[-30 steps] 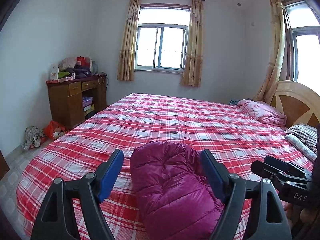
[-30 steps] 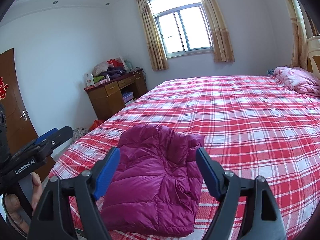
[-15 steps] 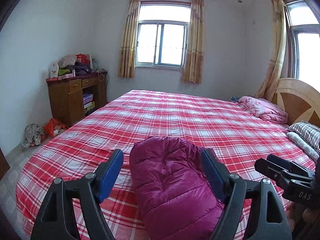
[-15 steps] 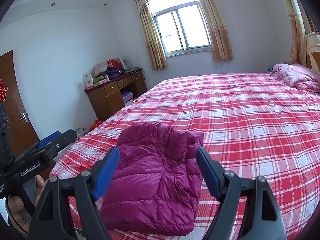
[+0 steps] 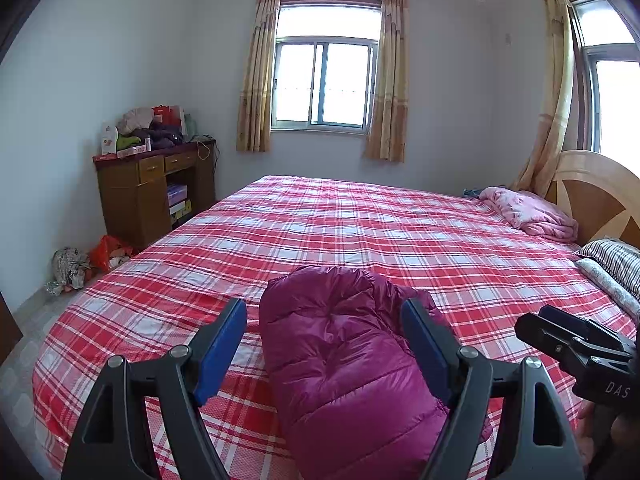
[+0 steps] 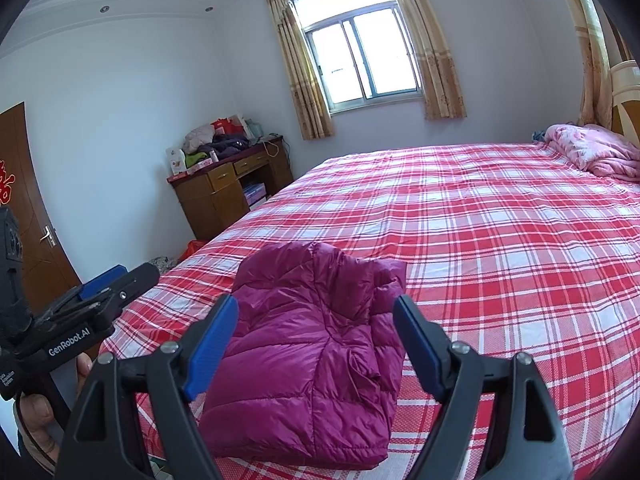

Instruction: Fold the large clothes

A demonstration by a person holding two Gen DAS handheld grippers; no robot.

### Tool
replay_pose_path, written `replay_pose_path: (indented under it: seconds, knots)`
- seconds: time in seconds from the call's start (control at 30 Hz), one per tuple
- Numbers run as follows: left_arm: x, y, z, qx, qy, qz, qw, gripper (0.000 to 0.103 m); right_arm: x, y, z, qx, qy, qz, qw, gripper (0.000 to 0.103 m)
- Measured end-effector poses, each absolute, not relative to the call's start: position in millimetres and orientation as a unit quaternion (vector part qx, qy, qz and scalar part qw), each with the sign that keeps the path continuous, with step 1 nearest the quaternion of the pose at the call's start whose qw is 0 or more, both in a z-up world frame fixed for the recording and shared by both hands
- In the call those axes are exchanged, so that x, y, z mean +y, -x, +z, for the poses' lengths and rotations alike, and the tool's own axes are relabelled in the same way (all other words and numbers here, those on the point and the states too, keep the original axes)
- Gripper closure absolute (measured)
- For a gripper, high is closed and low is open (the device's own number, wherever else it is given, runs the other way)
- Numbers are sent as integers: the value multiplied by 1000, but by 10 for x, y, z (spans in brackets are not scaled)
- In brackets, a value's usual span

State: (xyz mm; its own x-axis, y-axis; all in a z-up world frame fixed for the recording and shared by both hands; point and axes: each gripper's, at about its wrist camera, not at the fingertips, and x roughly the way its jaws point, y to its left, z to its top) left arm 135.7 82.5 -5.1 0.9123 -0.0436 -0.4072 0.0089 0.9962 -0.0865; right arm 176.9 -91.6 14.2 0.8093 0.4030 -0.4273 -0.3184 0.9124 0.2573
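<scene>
Magenta down jacket (image 6: 308,344) lies folded near the foot edge of the plaid bed (image 6: 500,240), both the left gripper (image 5: 324,344) and right gripper (image 6: 316,340) spread wide and empty above it, so its puffy, slippery layers may spring apart.

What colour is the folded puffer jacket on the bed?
Magenta-purple puffer jacket, quilted and shiny; clearest in the right wrist view.

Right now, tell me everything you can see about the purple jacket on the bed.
The jacket is a magenta quilted puffer with shiny, slightly crinkled fabric. It lies folded into a compact, puffy bundle near the foot corner of the bed, resting on the red plaid cover. Both grippers hover open above it; neither touches it.
</scene>
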Motion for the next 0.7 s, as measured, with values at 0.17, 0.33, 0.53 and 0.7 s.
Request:
replay_pose_path:
  seconds: [0.17,0.33,0.53,0.7]
  knots:
    - [832,-1363,-56,211,39,-7,977,23,-916,-1755,142,240,-87,192,948,20]
    - [829,-1373,-59,213,40,-5,976,23,-913,-1744,161,237,-87,194,948,20]
    - [808,-1377,-77,216,39,-8,976,23,-904,-1726,181,234,-86,197,948,20]
    - [813,-1403,-102,219,38,-6,975,23,-895,-1722,178,234,-83,200,948,20]
